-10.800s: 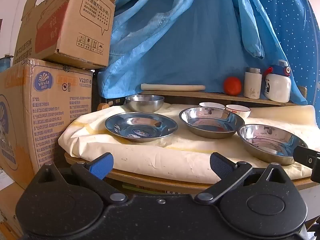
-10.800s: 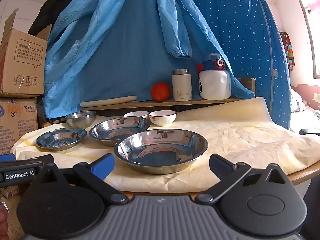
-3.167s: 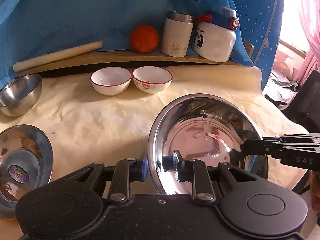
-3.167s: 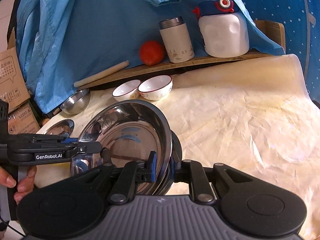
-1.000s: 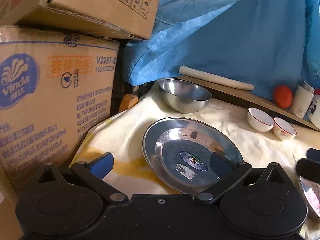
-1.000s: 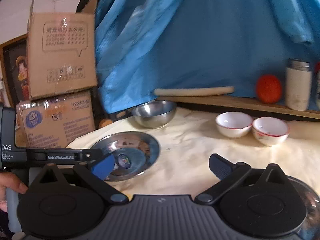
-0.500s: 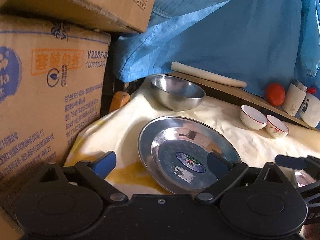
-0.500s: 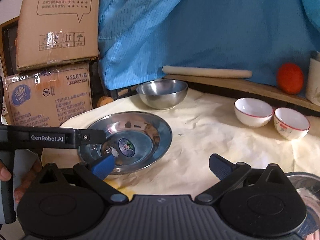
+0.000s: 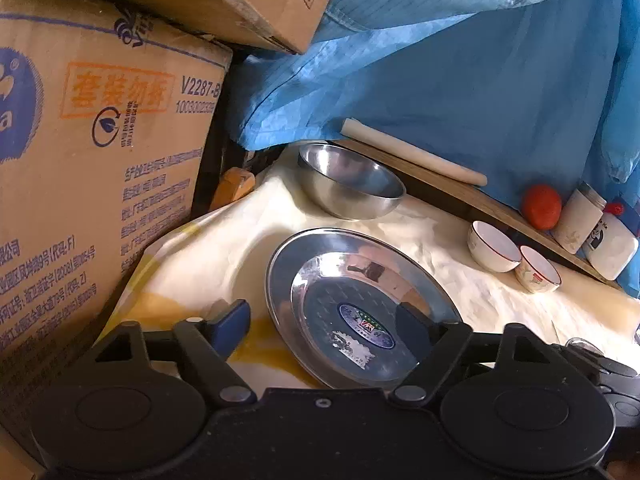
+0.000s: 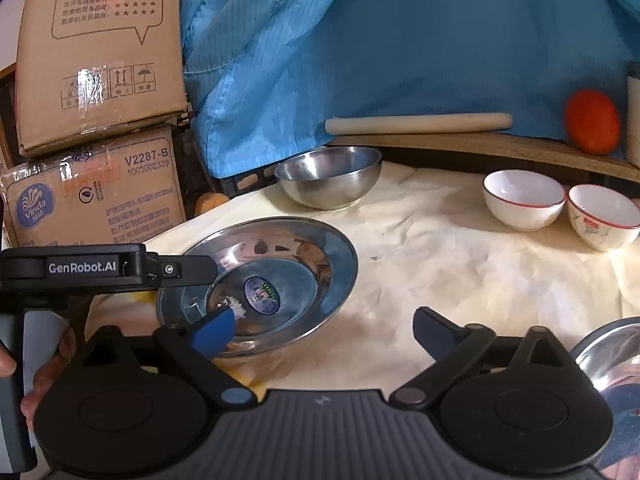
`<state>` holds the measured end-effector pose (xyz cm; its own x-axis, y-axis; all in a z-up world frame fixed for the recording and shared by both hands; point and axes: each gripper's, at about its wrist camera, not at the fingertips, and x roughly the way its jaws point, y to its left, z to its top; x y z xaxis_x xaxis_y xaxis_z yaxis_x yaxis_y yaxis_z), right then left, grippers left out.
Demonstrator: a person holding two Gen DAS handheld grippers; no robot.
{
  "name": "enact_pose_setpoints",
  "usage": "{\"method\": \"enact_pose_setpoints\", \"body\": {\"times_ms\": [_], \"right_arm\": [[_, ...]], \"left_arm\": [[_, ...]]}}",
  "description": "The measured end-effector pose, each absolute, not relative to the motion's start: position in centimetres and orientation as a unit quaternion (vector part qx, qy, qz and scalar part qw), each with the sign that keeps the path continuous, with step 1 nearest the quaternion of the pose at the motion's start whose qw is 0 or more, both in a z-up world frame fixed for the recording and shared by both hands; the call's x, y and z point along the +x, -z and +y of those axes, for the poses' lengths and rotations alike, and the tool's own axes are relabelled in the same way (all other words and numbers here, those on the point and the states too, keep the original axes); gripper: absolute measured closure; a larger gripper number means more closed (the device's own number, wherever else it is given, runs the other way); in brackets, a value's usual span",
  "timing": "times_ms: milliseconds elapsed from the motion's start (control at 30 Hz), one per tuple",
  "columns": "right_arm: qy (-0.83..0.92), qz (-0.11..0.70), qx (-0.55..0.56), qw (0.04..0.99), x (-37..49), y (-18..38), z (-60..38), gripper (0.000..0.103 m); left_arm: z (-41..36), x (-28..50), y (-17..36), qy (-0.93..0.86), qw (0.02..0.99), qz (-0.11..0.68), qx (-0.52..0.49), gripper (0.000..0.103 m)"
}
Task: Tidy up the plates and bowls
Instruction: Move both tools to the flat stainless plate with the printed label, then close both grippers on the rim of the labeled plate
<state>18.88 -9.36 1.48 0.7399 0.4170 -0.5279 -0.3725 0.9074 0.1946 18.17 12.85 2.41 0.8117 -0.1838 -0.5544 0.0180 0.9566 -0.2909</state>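
Just in front of the steel bowl (image 9: 350, 180), the left gripper (image 9: 324, 320) is closing, still unclamped, on the flat steel plate's (image 9: 360, 304) near rim, right gripper (image 10: 320, 332) wide and empty, so next it needs a firm pinch to lift.

The left gripper (image 9: 324, 328) is closing its jaws around the near rim of the steel plate (image 9: 360, 304), with the pads not yet pressing on it. A steel bowl (image 9: 350, 180) is sitting at twelve o'clock from the plate, two small white bowls (image 9: 512, 260) at three o'clock, and cardboard boxes (image 9: 100, 160) are standing at nine o'clock.

A cream cloth (image 10: 460, 272) covers the table, bearing steel plate (image 10: 280, 276) and bowls (image 10: 524, 200).
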Motion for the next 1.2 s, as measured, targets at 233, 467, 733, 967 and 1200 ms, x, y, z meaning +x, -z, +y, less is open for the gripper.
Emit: {"method": "enact_pose_setpoints", "body": {"times_ms": [233,467,733,967,1200], "right_arm": [[-0.215,0.305,0.046,0.927,19.39,-1.18,-9.05,0.017],[-0.215,0.308,0.058,0.925,19.76,-1.03,-8.67,0.039],[-0.217,0.308,0.070,0.924,19.95,-0.86,-8.65,0.069],[-0.215,0.306,0.074,0.924,19.83,-0.90,-8.75,0.072],[-0.201,0.290,0.066,0.933,19.00,-1.59,-9.11,0.072]], "left_arm": [[12.85,18.18,-2.33,0.054,0.939,0.306,-0.144,0.038],[13.07,18.25,-2.17,0.043,0.940,0.301,-0.157,0.052],[13.37,18.22,-1.91,0.024,0.941,0.298,-0.157,0.070],[13.54,17.98,-1.84,0.011,0.942,0.296,-0.158,0.083],[13.05,17.60,-1.93,0.017,0.941,0.297,-0.161,0.085]]}}
